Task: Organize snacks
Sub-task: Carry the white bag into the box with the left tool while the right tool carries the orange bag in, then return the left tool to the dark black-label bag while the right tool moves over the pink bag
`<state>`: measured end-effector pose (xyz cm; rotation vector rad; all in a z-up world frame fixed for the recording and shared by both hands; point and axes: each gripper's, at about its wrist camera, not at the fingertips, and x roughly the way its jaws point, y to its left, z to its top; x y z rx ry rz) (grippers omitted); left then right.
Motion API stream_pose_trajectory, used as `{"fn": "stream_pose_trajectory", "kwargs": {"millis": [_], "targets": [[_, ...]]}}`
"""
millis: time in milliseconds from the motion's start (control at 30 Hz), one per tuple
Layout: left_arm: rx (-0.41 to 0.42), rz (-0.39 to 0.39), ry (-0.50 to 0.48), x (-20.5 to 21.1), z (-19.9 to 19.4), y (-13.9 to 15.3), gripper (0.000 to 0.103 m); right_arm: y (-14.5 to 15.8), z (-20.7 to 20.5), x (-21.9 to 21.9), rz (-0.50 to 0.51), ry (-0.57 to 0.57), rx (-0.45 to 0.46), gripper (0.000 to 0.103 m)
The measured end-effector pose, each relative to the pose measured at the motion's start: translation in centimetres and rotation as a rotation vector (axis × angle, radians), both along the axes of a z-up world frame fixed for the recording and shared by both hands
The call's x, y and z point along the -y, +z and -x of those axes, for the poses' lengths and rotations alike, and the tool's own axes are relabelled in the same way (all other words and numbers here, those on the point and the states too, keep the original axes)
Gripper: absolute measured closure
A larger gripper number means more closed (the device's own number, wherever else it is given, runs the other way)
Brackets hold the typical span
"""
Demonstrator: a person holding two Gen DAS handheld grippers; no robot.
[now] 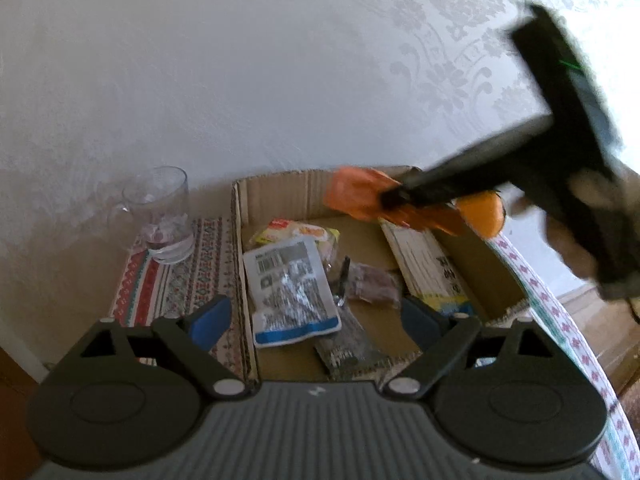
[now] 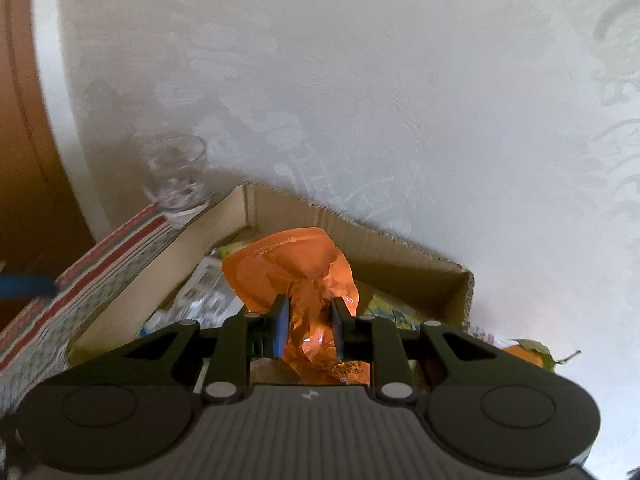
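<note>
An open cardboard box (image 1: 276, 188) sits on a patterned tablecloth and holds several snack packets: a silver-and-blue pouch (image 1: 290, 292), a yellow packet (image 1: 296, 234), a clear-wrapped brown snack (image 1: 372, 282) and a flat white-and-yellow pack (image 1: 428, 264). My right gripper (image 2: 308, 330) is shut on a crumpled orange packet (image 2: 292, 268) and holds it above the box (image 2: 360, 240); it also shows in the left wrist view (image 1: 356, 192). My left gripper (image 1: 316, 318) is open and empty, low over the box's near end.
A clear glass mug (image 1: 164, 216) stands on the cloth left of the box, near the wall. An orange fruit (image 1: 482, 214) lies beyond the box's right side. The table's edge (image 1: 560, 320) curves off to the right. A brown door frame (image 2: 24, 160) stands at far left.
</note>
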<state>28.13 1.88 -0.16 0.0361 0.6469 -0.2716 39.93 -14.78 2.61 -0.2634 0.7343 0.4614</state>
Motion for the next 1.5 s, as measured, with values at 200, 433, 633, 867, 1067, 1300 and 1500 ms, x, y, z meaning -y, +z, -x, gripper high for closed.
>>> {"fn": "stream_pose_trajectory", "kwargs": {"millis": [200,433,633,867,1067,1300,1500], "targets": [[-0.006,0.003,0.013,-0.5,0.9,-0.4,0.011,-1.4,-3.1,-1.2,-0.031,-0.111,-0.028,0.07],[-0.011,-0.001,0.031,-1.3,1.6,-0.4,0.011,0.0,-1.4,-0.4,-0.101,-0.111,0.022,0.004],[0.002,-0.014,0.035,-1.4,2.9,-0.1,0.008,1.2,2.3,0.3,-0.098,-0.081,0.056,0.0],[0.018,-0.037,0.078,-1.8,5.4,0.1,0.007,1.4,8.5,1.4,-0.118,-0.042,0.078,0.0],[0.031,-0.011,0.133,-2.6,8.2,-0.5,0.003,-0.2,14.2,3.3,-0.157,-0.025,0.069,0.0],[0.023,-0.033,0.168,-2.7,10.8,-1.9,0.002,-3.4,20.3,4.5,-0.14,-0.019,0.059,0.0],[-0.036,-0.039,0.157,-2.9,12.0,-3.9,0.002,-6.9,24.0,4.8,-0.115,-0.037,0.007,0.0]]}}
